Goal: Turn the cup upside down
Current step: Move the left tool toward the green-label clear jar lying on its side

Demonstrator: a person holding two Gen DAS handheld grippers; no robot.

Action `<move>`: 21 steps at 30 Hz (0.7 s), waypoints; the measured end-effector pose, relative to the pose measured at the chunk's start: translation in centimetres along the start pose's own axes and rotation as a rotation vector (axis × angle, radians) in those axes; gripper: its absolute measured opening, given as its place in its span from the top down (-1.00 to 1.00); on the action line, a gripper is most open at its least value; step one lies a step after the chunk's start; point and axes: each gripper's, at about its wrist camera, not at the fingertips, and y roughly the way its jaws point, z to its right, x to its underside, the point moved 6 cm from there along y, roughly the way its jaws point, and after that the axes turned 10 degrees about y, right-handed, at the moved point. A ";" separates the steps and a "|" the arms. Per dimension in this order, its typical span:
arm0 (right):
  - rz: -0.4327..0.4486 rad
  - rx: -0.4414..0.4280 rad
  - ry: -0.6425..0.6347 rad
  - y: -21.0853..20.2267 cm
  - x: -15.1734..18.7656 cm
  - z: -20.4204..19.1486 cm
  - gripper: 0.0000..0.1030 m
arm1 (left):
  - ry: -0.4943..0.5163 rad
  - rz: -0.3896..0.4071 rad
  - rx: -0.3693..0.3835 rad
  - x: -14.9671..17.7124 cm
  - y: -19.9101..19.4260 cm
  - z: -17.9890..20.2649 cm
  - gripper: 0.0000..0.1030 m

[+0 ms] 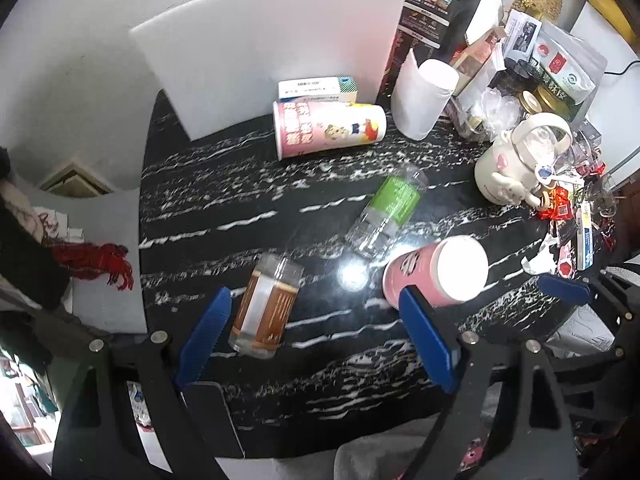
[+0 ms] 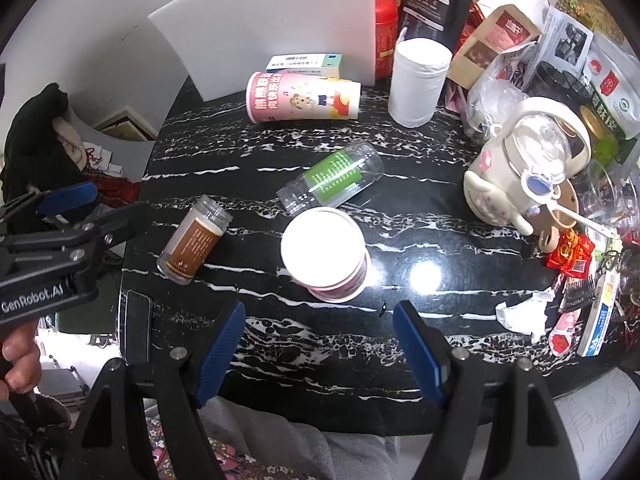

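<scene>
Right wrist view: right claw (image 2: 320,314) gapes wide, empty, near upside-down pink cup (image 2: 326,256).

A pink paper cup (image 2: 326,254) stands inverted on a black, white-veined tabletop (image 2: 400,360), wide rim down, its plain white base facing up and catching the light, near the table's front edge, untouched by either gripper
</scene>
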 end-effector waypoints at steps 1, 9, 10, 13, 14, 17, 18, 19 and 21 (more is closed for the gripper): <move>0.000 0.001 0.005 0.1 -0.2 0.2 -0.49 | 0.007 0.001 0.002 -0.6 0.3 0.1 -0.66; 0.015 -0.010 0.055 0.2 -2.9 1.9 -0.49 | 0.087 -0.015 0.021 -5.6 3.4 2.0 -0.66; 0.015 -0.010 0.063 0.3 -3.2 2.2 -0.49 | 0.095 -0.017 0.028 -6.4 3.9 2.2 -0.66; 0.008 -0.003 0.084 0.9 -4.4 3.2 -0.49 | 0.106 -0.024 0.047 -7.6 5.2 2.8 -0.66; 0.004 0.000 0.090 1.1 -4.7 3.6 -0.49 | 0.112 -0.029 0.054 -8.1 5.7 3.0 -0.66; -0.009 0.002 0.111 1.9 -5.5 4.6 -0.49 | 0.138 -0.046 0.078 -9.4 7.9 3.8 -0.66; -0.014 0.003 0.115 2.2 -5.7 4.9 -0.49 | 0.141 -0.048 0.081 -9.6 8.4 4.1 -0.66; -0.018 0.006 0.118 2.5 -5.9 5.2 -0.49 | 0.151 -0.055 0.087 -10.0 9.3 4.4 -0.66; -0.030 0.011 0.125 3.1 -6.3 5.8 -0.49 | 0.165 -0.066 0.092 -10.3 10.6 4.8 -0.66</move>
